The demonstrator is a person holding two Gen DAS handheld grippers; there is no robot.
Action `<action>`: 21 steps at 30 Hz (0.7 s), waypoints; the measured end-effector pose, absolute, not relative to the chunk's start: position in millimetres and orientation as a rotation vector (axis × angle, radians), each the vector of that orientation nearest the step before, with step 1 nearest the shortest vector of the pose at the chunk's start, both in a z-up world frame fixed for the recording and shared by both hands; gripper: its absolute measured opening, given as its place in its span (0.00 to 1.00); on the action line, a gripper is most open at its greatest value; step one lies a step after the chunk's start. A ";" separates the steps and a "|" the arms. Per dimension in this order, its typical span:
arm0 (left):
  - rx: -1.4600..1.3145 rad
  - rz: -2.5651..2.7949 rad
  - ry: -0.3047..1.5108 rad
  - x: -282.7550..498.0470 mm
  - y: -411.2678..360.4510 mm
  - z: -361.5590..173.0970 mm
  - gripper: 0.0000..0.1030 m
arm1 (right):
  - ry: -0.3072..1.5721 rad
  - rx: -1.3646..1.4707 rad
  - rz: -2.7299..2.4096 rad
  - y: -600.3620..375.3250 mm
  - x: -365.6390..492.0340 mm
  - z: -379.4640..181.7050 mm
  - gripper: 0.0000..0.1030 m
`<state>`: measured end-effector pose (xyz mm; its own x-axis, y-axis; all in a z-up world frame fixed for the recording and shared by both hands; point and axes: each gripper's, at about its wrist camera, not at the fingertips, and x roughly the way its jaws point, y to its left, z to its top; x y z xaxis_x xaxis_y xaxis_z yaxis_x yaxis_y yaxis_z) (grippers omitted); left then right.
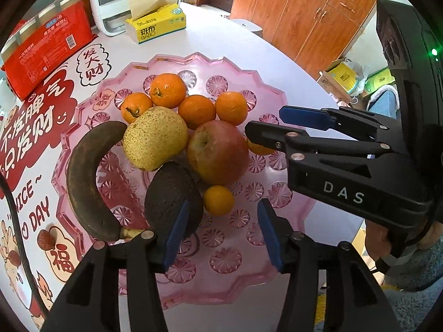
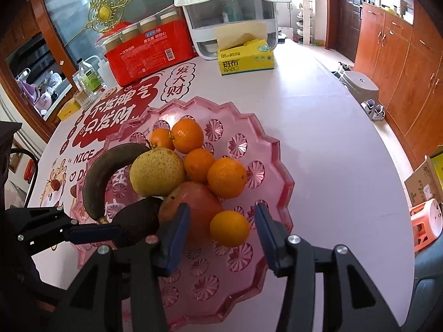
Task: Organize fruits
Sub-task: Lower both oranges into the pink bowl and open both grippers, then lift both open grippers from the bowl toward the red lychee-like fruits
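Observation:
A pink glass fruit plate (image 1: pixel 243 276) (image 2: pixel 279 171) holds a dark banana (image 1: pixel 83 182) (image 2: pixel 97 177), a yellow pear (image 1: pixel 155 138) (image 2: pixel 156 173), a red apple (image 1: pixel 218 152) (image 2: pixel 199 207), a dark avocado (image 1: pixel 169 196) (image 2: pixel 138 222) and several oranges (image 1: pixel 169 90) (image 2: pixel 227 181). My left gripper (image 1: pixel 223 232) is open above the plate's near part, its left finger beside the avocado. My right gripper (image 2: pixel 221 235) is open around a small orange (image 2: pixel 229 228) (image 1: pixel 218 200) without touching it; it also shows in the left wrist view (image 1: pixel 265 124).
The plate sits on a white table (image 2: pixel 318 127) with red printed decoration (image 1: pixel 36 127). At the back stand a red carton (image 1: pixel 47 47) (image 2: pixel 149 52), a yellow tissue box (image 1: pixel 155 25) (image 2: pixel 245 56) and a white appliance (image 2: pixel 232 16). Wooden cabinets (image 2: pixel 401 69) are to the right.

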<state>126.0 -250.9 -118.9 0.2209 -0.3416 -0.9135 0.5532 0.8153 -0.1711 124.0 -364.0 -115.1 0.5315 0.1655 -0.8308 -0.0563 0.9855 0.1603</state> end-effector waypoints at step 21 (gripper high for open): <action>0.250 -0.596 1.112 98.6 -209.9 -84.2 0.67 | 0.975 0.150 0.100 -340.1 93.3 -96.1 0.47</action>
<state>98.6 -209.9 -84.2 0.3085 -0.3237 -0.8945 0.5656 0.8185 -0.1011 93.3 -340.1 -96.1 0.5579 0.1518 -0.8159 -0.0174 0.9851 0.1714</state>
